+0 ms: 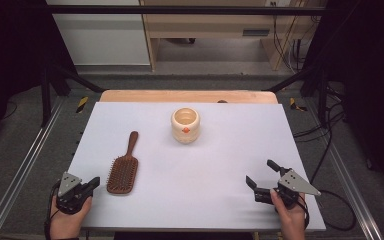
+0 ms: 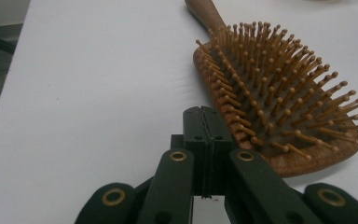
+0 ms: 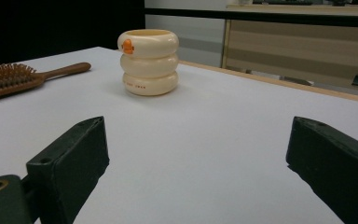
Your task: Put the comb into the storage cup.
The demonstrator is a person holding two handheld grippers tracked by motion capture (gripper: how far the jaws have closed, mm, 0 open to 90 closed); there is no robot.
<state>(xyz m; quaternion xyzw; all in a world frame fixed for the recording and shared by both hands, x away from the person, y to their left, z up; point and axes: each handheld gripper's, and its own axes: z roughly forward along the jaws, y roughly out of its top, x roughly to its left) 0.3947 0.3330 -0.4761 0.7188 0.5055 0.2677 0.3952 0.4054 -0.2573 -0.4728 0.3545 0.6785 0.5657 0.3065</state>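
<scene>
The wooden paddle hairbrush [image 1: 123, 168] lies flat on the white table [image 1: 205, 200], bristles up, with rounded wooden pins and a slim handle toward 12 o'clock. It is just beside the left gripper [image 1: 94, 183], at its 2 o'clock. This gripper's black jaws are pressed together with nothing between them. The right gripper [image 1: 262, 173] rests near the table's 5 o'clock corner, its jaws wide apart and empty. At 12 o'clock stands a glossy cream cup [image 1: 185, 124] shaped like three stacked rings, with an orange mark, well apart from the brush.
</scene>
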